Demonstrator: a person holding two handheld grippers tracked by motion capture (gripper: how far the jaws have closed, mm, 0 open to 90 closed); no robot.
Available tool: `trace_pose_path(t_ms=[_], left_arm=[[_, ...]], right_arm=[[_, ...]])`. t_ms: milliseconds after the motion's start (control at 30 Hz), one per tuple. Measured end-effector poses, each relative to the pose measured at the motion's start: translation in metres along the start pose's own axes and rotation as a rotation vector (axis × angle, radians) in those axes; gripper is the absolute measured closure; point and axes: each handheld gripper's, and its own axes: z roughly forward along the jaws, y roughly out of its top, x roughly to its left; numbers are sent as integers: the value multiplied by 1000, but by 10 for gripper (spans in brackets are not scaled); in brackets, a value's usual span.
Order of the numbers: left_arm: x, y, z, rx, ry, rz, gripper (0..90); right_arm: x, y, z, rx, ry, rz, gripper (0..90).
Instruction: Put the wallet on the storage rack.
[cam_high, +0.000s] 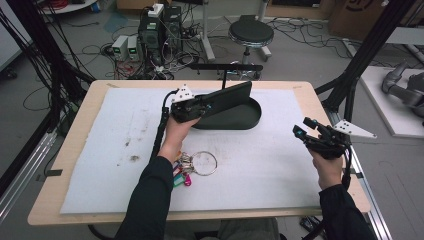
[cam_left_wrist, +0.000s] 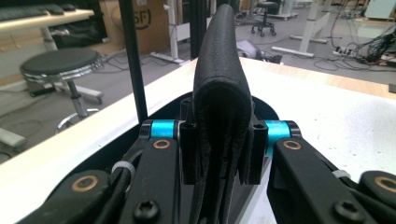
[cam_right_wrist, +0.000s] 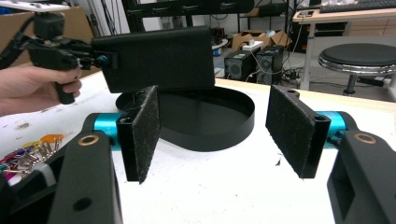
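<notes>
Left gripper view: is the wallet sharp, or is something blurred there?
Left gripper view: the wallet is sharp with grain visible; the floor and stool behind are softer. High view: dim, even light, low detail. Right gripper view: the fingers are crisp.

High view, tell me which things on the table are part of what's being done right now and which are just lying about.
In use:
- black wallet, clamped edge-up in the left gripper
- black oval tray, directly under the wallet

Lying about:
- key ring with coloured tags, near the person's left forearm
- right gripper, open and holding nothing, off to the right of the tray
</notes>
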Motion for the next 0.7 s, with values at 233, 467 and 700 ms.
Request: trace_pose_path(t_ms=[233,467,700], left_arm=[[6,-11,14,23,20,-5,738],[10,-21,20,65,39,-14,736],[14,-28,25,44,41,-44,735]], right_arm=[[0,-1,0,3,2,1,362],[0,-1,0,5,2,0,362],[0,-1,0,4,-1,0,362]])
